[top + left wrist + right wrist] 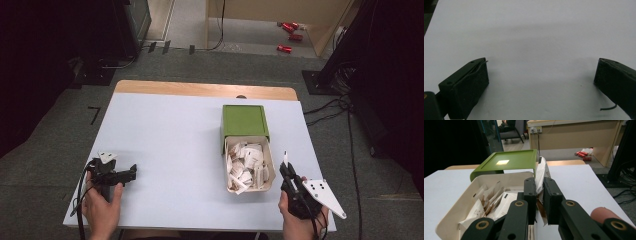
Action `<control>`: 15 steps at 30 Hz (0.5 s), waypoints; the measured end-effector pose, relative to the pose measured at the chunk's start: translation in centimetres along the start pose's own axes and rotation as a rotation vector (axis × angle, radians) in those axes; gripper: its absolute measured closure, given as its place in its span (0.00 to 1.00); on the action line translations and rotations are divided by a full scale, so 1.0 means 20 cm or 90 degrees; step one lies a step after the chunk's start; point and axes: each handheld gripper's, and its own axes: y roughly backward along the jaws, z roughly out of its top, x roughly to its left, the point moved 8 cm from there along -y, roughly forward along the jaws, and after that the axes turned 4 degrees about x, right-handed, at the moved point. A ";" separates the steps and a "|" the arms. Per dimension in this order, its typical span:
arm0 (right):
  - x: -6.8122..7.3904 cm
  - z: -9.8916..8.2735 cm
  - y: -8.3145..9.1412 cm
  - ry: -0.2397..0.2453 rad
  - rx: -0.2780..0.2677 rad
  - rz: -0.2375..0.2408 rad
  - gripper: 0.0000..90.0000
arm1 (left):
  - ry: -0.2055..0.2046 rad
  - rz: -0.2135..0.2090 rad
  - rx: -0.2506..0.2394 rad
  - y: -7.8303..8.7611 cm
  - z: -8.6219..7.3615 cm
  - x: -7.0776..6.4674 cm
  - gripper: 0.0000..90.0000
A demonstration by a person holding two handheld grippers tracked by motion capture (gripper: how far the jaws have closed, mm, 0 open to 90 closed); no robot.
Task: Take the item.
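Holding a white packet (541, 173) upright in my nearly closed right gripper (539, 202), I see the open drawer (271, 165) just left of it at lower right; my left gripper (541, 82) rests wide open, empty.

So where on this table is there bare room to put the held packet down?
Bare tabletop spans from the left gripper to the drawer, also behind the green box. The drawer is crowded with packets; the right gripper holds a packet beside it.
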 end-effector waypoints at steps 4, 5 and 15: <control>-0.03 -0.01 -0.01 -0.005 0.003 -0.008 0.92 | 0.000 0.000 0.000 0.00 0.00 0.00 0.00; -0.03 -0.01 -0.01 -0.006 0.003 -0.009 0.92 | 0.000 0.000 0.000 0.00 0.00 0.00 0.00; -0.10 -0.04 -0.02 -0.015 0.010 -0.028 0.92 | 0.000 0.000 0.000 0.00 0.00 0.00 0.00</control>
